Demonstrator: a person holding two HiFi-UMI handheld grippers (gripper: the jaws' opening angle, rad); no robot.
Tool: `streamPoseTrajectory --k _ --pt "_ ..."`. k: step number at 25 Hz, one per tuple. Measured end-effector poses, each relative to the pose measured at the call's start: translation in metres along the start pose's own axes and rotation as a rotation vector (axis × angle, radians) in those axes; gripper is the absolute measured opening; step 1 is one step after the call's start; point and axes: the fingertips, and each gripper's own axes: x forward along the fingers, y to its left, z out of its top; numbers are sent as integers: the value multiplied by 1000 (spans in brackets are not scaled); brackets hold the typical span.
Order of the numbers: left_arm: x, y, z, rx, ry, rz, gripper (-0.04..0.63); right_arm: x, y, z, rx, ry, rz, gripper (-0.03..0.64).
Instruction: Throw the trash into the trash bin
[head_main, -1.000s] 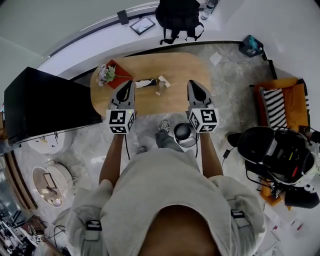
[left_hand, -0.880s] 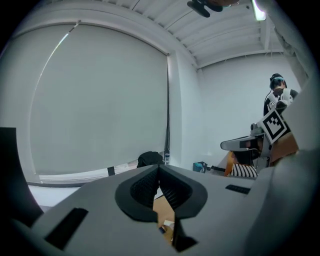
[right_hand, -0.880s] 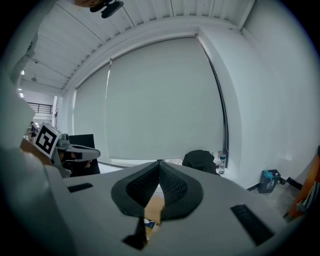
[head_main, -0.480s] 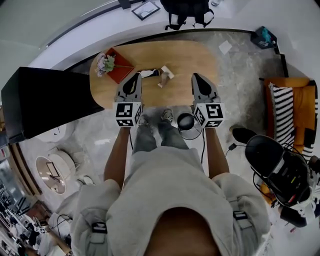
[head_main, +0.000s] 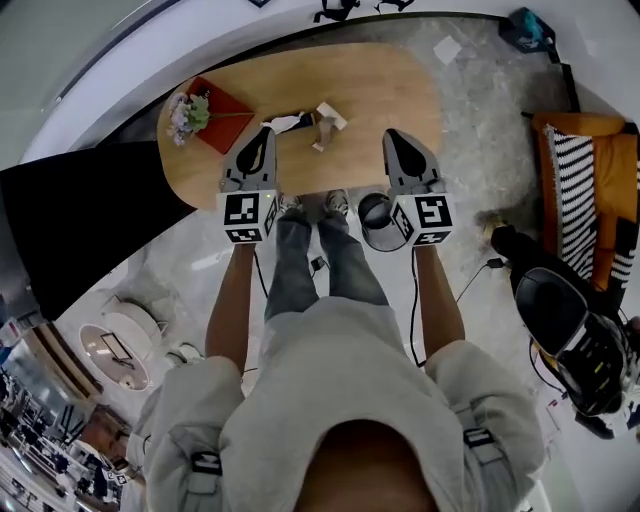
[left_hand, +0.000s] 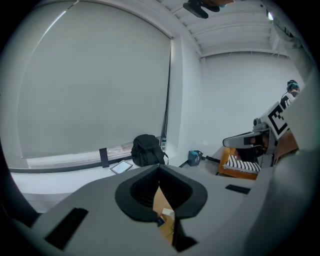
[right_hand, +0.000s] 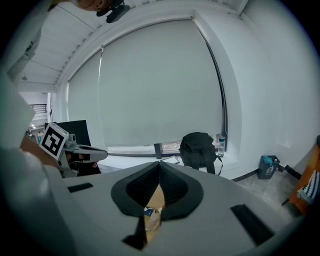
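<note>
On the oval wooden table (head_main: 380, 90) lie a dark wrapper (head_main: 287, 122) and a pale folded scrap of paper (head_main: 326, 118). My left gripper (head_main: 263, 133) hovers over the table's near edge just left of them, its jaws shut and empty. The right gripper (head_main: 391, 136) hangs level with it further right, jaws together with nothing between them. A small round trash bin (head_main: 366, 226) stands on the floor below the right gripper. Past the shut jaws, the left gripper view (left_hand: 159, 167) shows the scraps (left_hand: 166, 216), as does the right gripper view (right_hand: 159, 164), where the wrapper (right_hand: 149, 214) peeks through.
A flower bunch (head_main: 184, 110) rests on a red mat (head_main: 225, 102) at the table's left end. A black cabinet (head_main: 70, 220) stands to the left, an orange chair with a striped cushion (head_main: 590, 170) to the right. A black backpack (right_hand: 199, 147) sits on the far ledge.
Both grippers have sunk side by side toward the table's near edge, jaws unchanged. The person's feet now stand right at the table.
</note>
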Motion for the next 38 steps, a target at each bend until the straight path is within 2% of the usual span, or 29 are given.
streamPoseTrajectory --k 7,17,24,38 --pt "9 9 -42 -3 37 -46 18 13 7 -34 13 29 -35 29" --pt "18 2 -109 -19 96 -108 18 15 15 -104 64 86 -87 29" --pt "27 -8 -155 -44 128 -135 18 12 18 -148 81 129 -106 28" --pt "31 -28 -236 -91 191 -149 18 13 15 -209 98 169 -103 29"
